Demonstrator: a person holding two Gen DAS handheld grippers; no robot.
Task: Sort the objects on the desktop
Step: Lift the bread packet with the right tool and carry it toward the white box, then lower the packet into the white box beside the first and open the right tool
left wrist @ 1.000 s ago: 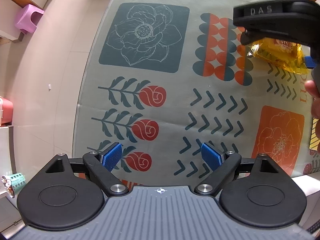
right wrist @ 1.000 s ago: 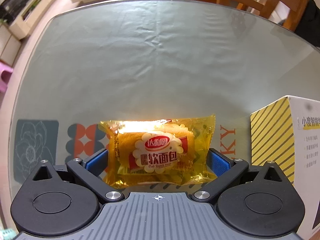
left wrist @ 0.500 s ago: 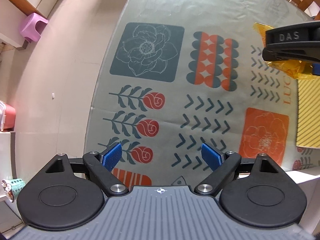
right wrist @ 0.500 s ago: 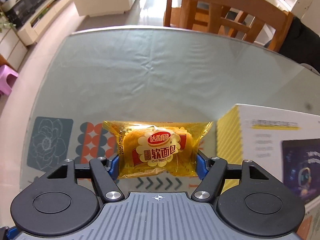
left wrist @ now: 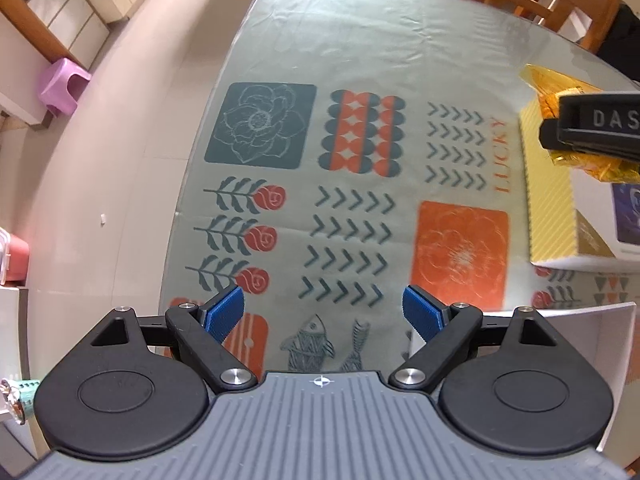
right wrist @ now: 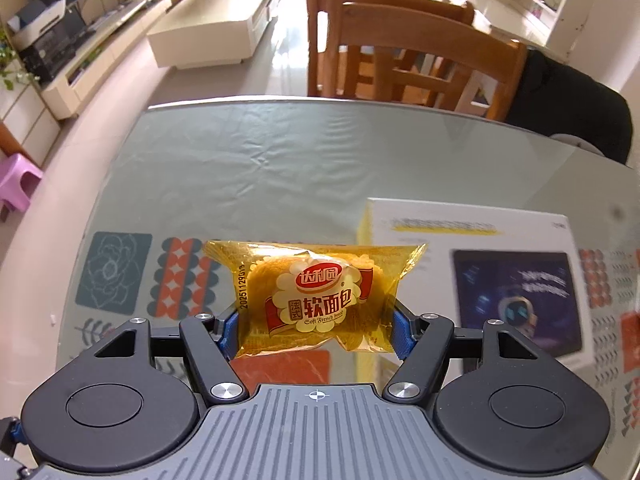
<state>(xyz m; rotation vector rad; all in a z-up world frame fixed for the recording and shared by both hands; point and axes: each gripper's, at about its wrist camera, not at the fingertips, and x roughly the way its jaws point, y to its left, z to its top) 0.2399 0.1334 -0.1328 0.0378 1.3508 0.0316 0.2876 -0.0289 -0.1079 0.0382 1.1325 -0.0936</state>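
Two handheld grippers, catalogued in turn. Right gripper [right wrist: 316, 330]: blue pads closed against both ends of a yellow soft French bread packet [right wrist: 314, 300], which is held clear of the table with its printed face toward the camera. Seen from the left wrist, the same packet [left wrist: 560, 96] shows at the far right edge, hanging above the box.

Left gripper [left wrist: 323, 312]: jaws spread wide, blue pads [left wrist: 226, 312] well apart, nothing between them; it hovers over the near part of the table.

Table [right wrist: 280, 160]: glass-topped, over a grey-green cloth printed with flowers, chevrons and the word LUCKY.

Box [right wrist: 480, 272]: white, with a yellow striped side and a picture of a screen on top; lies flat on the table's right side, below and beyond the packet.

Wooden chairs [right wrist: 420, 64]: at the table's far edge.
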